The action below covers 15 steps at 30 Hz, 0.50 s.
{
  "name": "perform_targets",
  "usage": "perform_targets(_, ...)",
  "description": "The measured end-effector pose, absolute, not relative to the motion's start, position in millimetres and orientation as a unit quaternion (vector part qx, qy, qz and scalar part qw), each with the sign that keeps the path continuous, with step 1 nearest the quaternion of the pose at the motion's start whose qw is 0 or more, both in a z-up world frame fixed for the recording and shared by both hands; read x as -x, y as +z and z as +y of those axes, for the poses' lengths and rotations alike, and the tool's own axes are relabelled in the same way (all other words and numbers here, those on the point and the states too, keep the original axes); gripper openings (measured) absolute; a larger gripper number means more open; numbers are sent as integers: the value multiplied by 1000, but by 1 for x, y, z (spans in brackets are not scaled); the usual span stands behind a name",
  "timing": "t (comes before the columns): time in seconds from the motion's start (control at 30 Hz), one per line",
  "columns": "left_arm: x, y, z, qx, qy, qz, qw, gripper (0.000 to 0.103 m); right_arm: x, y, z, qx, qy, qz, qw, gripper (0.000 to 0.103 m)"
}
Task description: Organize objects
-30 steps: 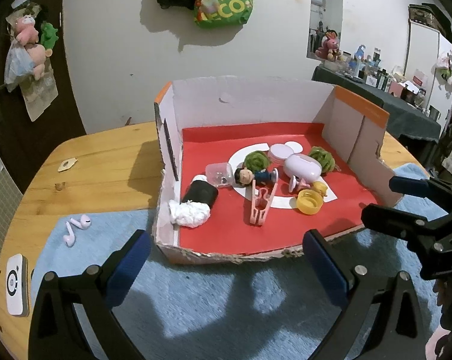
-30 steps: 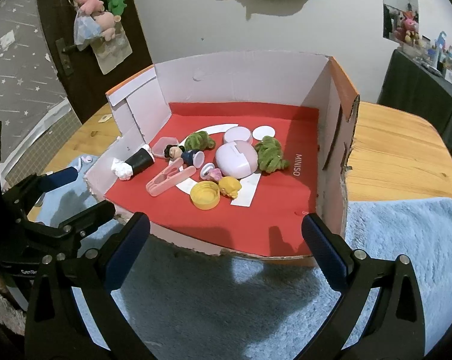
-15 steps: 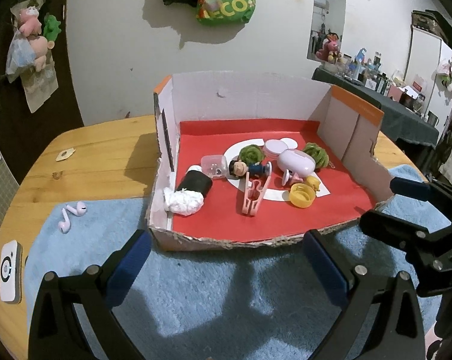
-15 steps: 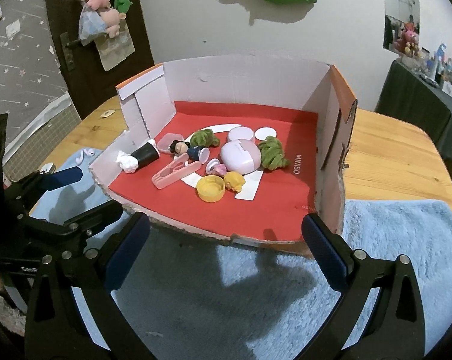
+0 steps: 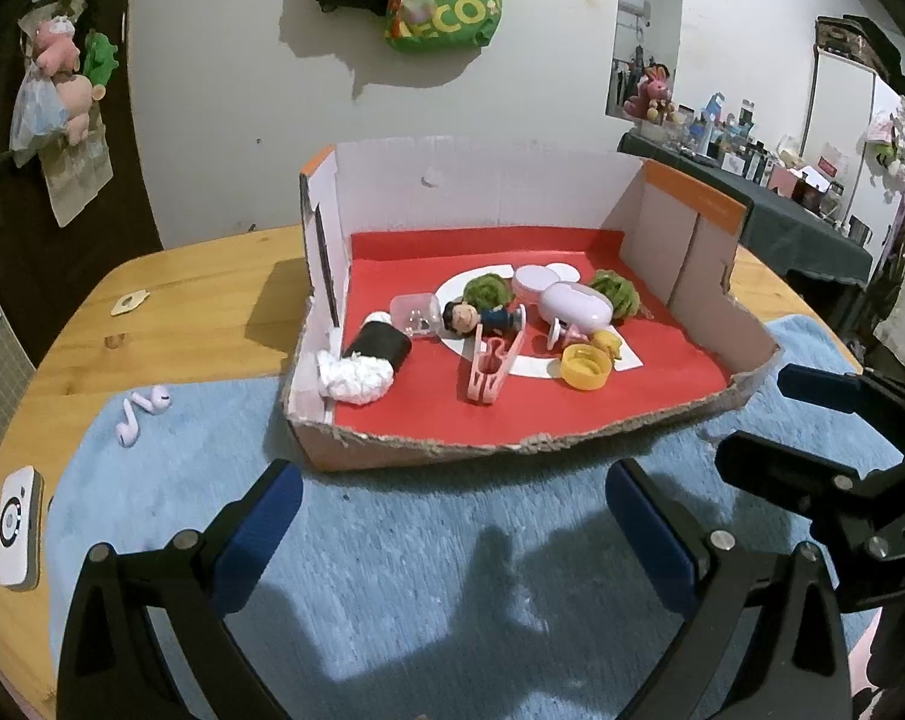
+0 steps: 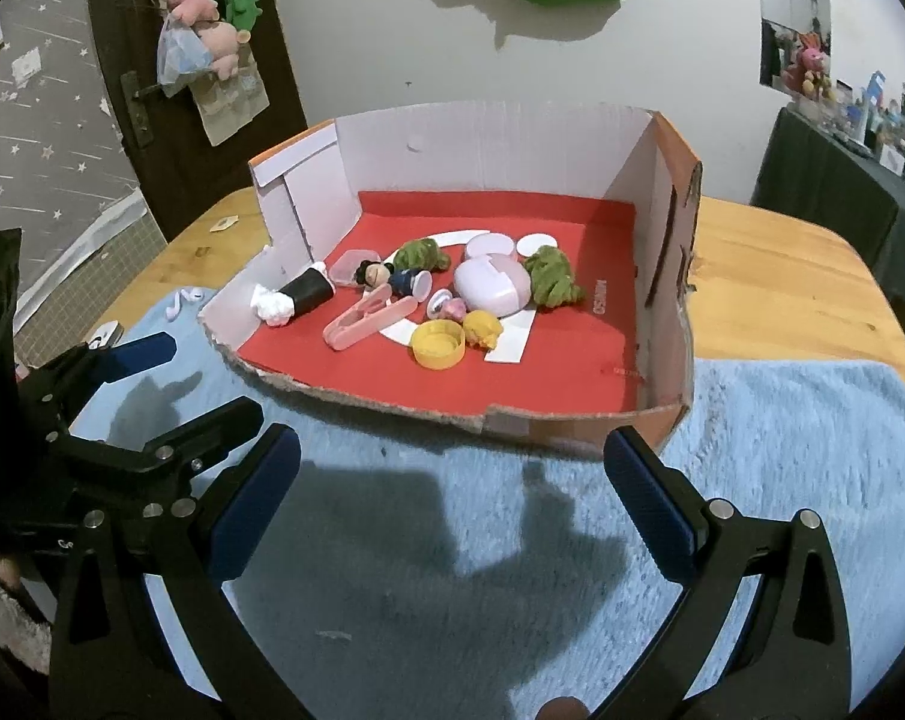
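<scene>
Left wrist view shows my left gripper [image 5: 446, 516] spread wide and empty over the blue mat [image 5: 392, 570]; my right gripper [image 6: 452, 486] is equally wide and empty. At twelve o'clock sits the cardboard box [image 6: 500, 144], holding a heap of small things: pink clip [image 5: 491, 369], yellow cap [image 5: 584, 365], pink case [image 5: 575, 307]. Two earbuds [image 5: 140, 414] lie on the mat at ten o'clock, outside the box. Whichever piece I go for, I'd take one alone, clear of its neighbours.
</scene>
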<state>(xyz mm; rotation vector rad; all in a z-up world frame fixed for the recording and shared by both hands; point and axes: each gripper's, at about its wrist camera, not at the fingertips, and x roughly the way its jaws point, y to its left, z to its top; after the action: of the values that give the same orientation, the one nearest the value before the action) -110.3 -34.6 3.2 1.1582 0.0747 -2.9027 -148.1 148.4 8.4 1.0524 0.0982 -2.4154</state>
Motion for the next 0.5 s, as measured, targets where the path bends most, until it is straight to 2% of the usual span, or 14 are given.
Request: perform_targets(0.5, 99, -13, -31, -389, -921, 30, 3, 103, 134, -7, 156, -396, -885, 31, 241, 103)
